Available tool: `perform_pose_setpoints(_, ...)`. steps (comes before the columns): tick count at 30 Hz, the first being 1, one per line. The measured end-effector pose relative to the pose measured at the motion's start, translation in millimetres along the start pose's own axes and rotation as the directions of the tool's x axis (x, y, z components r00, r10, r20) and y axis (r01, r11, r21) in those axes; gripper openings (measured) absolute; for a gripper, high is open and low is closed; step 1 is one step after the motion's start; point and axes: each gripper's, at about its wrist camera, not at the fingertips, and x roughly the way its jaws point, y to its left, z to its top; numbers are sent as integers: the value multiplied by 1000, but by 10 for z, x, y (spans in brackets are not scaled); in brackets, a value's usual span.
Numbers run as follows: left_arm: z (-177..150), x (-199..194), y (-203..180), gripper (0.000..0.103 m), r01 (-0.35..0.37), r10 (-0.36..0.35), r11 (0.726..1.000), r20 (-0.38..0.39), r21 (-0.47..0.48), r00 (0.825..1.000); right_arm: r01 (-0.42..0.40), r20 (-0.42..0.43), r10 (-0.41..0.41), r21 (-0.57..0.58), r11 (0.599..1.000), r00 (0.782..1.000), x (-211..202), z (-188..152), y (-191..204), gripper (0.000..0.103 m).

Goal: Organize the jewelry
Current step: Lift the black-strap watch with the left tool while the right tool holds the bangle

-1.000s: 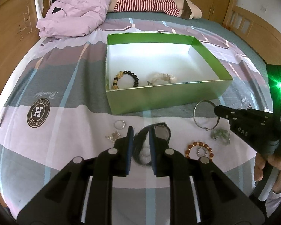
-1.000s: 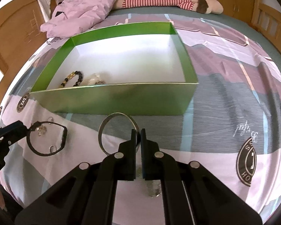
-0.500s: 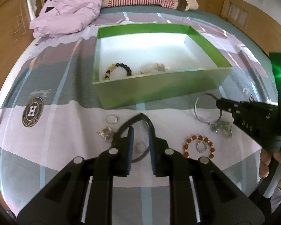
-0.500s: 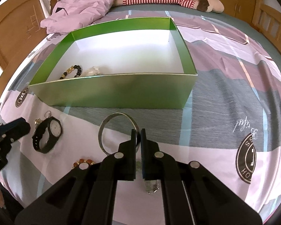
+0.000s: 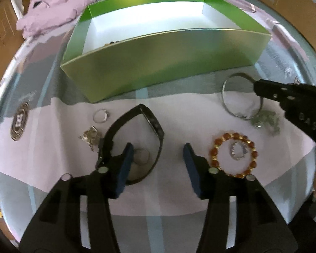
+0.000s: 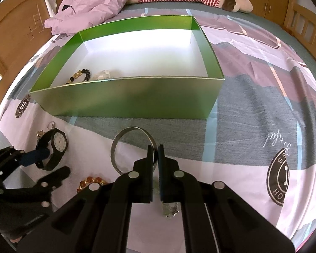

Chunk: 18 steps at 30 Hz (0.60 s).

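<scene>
Black watch point(image 5: 151, 124) lies on bedspread just beyond left gripper point(image 5: 158, 154); jaws released, just been opening. Right gripper point(image 6: 155, 149) clenched on silver bangle point(image 6: 124, 135) rim.

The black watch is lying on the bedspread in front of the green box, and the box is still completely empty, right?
Not quite. The black watch does lie on the bedspread in front of the green box, but the box is not empty: the right wrist view shows a black-and-gold bead bracelet and a pale, clear piece inside it.
</scene>
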Motion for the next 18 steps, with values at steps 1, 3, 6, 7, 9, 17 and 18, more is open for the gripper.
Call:
perform_pose_setpoints(1,-3,-5,-7,26,-4,4,1000,1,5,1000,0,-1,0,-1,1000,1000,1,-2,0,4)
perform_pose_setpoints(3,-5,-2,3,13,19,-19,1000,-13,-10,1000,1,-2,-1,-1,1000,1000,4,-3,-2,4)
perform_pose_setpoints(6,-1,-12,45,11,21,-22,999,-22,-30,1000,2,-3,-2,-3,1000,1000,8,-2,-6,4)
perform_pose_setpoints(7,-6,-14,55,11,22,-22,999,-23,-34,999,2,-3,-2,-3,1000,1000,9,-1,-7,4)
perform_pose_setpoints(9,-3,-17,63,10,21,-21,999,-25,-34,999,2,-5,-2,-2,1000,1000,14,-2,-9,4)
perform_pose_setpoints(17,42,-170,100,15,36,-34,998,25,-58,999,1,-7,-1,-3,1000,1000,25,-10,-15,4)
perform_pose_setpoints(18,48,-189,112,39,39,-37,997,35,-63,999,1,-6,-1,-2,1000,1000,26,-11,-14,4)
